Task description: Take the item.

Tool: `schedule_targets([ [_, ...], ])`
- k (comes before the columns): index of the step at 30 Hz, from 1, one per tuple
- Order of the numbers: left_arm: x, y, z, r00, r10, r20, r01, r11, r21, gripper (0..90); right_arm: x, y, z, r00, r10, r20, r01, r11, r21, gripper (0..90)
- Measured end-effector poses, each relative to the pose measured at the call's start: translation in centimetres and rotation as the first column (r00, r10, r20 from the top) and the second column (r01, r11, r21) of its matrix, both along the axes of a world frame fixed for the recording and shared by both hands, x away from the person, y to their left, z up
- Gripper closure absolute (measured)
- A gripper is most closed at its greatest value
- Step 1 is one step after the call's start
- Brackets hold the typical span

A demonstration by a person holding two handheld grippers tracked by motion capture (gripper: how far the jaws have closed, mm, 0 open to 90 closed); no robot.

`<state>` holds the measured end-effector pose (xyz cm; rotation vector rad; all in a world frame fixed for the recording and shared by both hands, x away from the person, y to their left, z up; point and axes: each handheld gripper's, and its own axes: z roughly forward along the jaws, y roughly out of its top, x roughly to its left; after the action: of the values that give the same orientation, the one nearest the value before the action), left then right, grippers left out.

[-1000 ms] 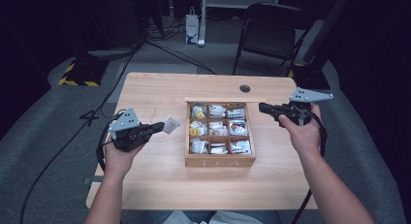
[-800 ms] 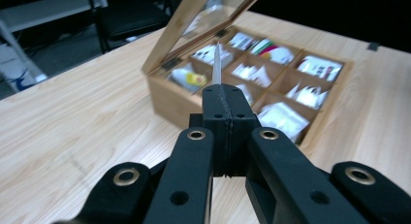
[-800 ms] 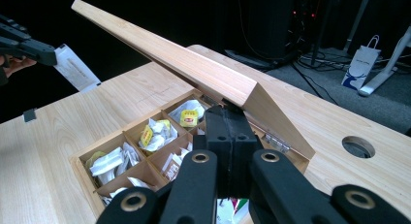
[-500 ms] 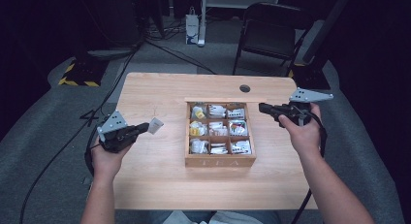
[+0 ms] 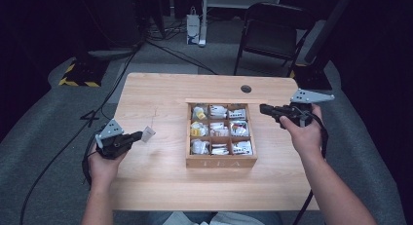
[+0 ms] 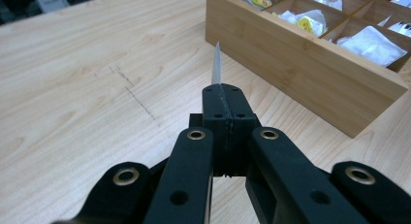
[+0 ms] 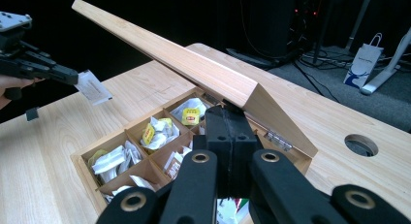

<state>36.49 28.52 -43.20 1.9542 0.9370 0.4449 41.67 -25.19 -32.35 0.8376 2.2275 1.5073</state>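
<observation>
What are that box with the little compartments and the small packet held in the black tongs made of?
The compartmented tea box looks like pale bamboo or light wood with a smooth matte finish: fine straight grain shows along its wall. The small white packet, pinched in the left tongs, looks like thin paper, seen edge-on as a flat sliver; foil lining can't be ruled out.

One tea box (image 5: 221, 161), nine compartments; one tea packet (image 5: 147, 134); two grippers; one chair (image 5: 272, 28).
</observation>
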Motion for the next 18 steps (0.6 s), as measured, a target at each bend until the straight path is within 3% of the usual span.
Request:
schedule_targets([
  [3, 0.1, 0.3, -0.6, 0.9994, -0.012, -0.033, 0.011, 0.9993, -0.036, 89.9, 0.0, 0.0, 0.0, 1.0, -0.001, -0.001, 0.001, 1.0, 0.0, 90.0],
  [10, 0.5, 0.1, -1.7, 0.9964, 0.002, -0.085, -0.002, 1.0, 0.005, 89.9, 0.0, 0.1, 0.0, 1.0, 0.0, 0.0, 0.0, 1.0, -0.002, 90.0],
  [18, 0.8, 0.5, -2.0, 0.9933, 0.016, -0.115, -0.017, 0.9998, -0.008, 89.7, -0.1, 0.1, -0.1, 1.0, 0.0, -0.001, 0.0, 1.0, -0.001, 90.0],
])
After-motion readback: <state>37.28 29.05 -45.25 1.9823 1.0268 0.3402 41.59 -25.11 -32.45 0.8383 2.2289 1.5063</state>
